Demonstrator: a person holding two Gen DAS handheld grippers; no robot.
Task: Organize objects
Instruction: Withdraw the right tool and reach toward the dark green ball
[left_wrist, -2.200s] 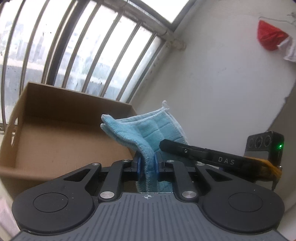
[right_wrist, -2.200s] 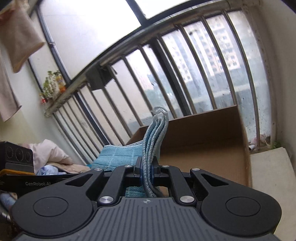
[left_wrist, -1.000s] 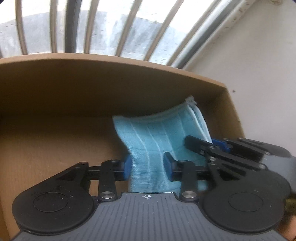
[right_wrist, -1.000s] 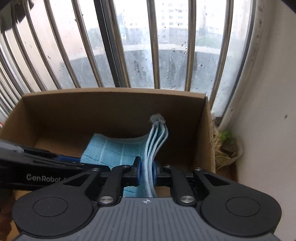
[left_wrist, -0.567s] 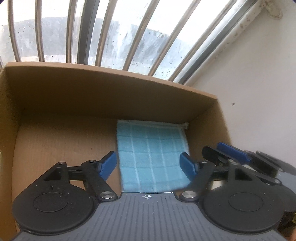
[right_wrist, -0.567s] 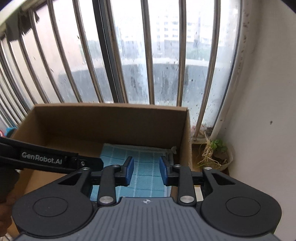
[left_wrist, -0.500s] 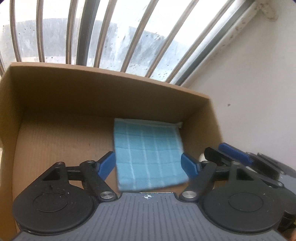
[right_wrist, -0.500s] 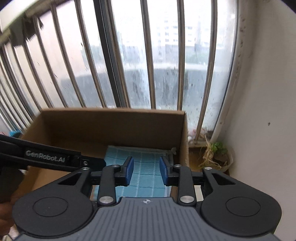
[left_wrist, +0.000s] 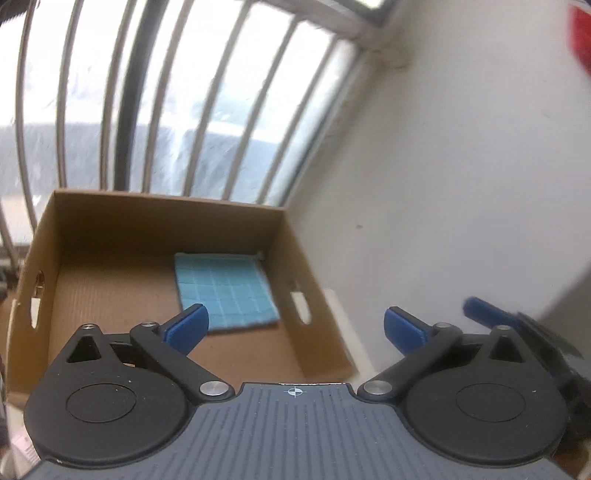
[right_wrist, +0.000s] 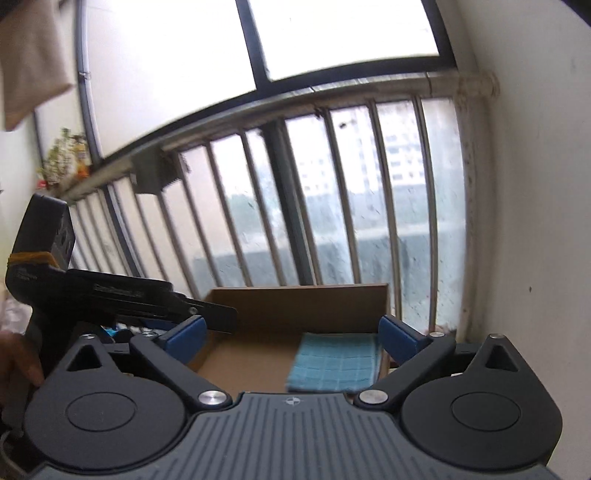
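A folded blue checked cloth (left_wrist: 225, 290) lies flat on the floor of an open cardboard box (left_wrist: 110, 225), in its far right corner. It also shows in the right wrist view (right_wrist: 338, 363), inside the same box (right_wrist: 295, 306). My left gripper (left_wrist: 293, 326) is open and empty, held above and in front of the box. My right gripper (right_wrist: 291, 334) is open and empty, also above and behind the box. The left gripper's body (right_wrist: 122, 295) shows at the left of the right wrist view.
The box stands against a barred window (left_wrist: 155, 110) with a white wall (left_wrist: 461, 184) to its right. The box has cut-out handles (left_wrist: 299, 306) in its sides. A beige cloth (right_wrist: 29, 55) hangs at the upper left of the right wrist view.
Both grippers let go of the cloth in the box, opened wide and pulled back and up. The cloth now lies flat and farther away.
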